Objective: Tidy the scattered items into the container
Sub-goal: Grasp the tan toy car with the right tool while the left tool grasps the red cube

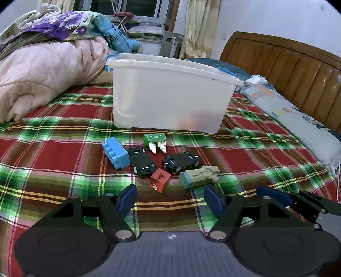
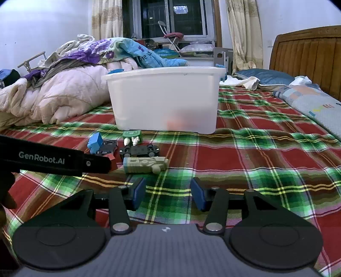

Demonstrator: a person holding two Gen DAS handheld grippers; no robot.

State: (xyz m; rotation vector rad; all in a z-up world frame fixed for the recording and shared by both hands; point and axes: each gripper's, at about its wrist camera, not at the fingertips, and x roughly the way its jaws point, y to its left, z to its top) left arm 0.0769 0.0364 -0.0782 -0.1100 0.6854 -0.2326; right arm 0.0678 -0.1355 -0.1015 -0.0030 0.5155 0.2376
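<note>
A translucent white plastic container stands on a bed spread with a red, green and yellow plaid blanket, its rim open at the top and a faint orange blur showing through its front wall. Just in front of it a cluster of small toys lies scattered: a blue studded building block, a green box with two small white figures at its near edge, two black toy cars lying wheels-up, a red printed cube, and a pale green moulded toy with a blue end, lying on its side.

The left gripper hovers low over the blanket just short of the red cube, its blue-padded jaws standing wide apart with nothing between them. The right gripper hovers near the pale green toy, its jaws partly open and holding nothing; only bare plaid shows in the gap. Seen from the right wrist, the left gripper's black arm crosses the left edge and hides part of the cluster.

To the right of the toys the blanket runs flat and open as far as a grey patterned pillow along the ribbed wooden headboard. To the left, a rumpled pink quilt topped with floral bedding crowds close to the container's side. Behind the container are curtains and a dark window.
</note>
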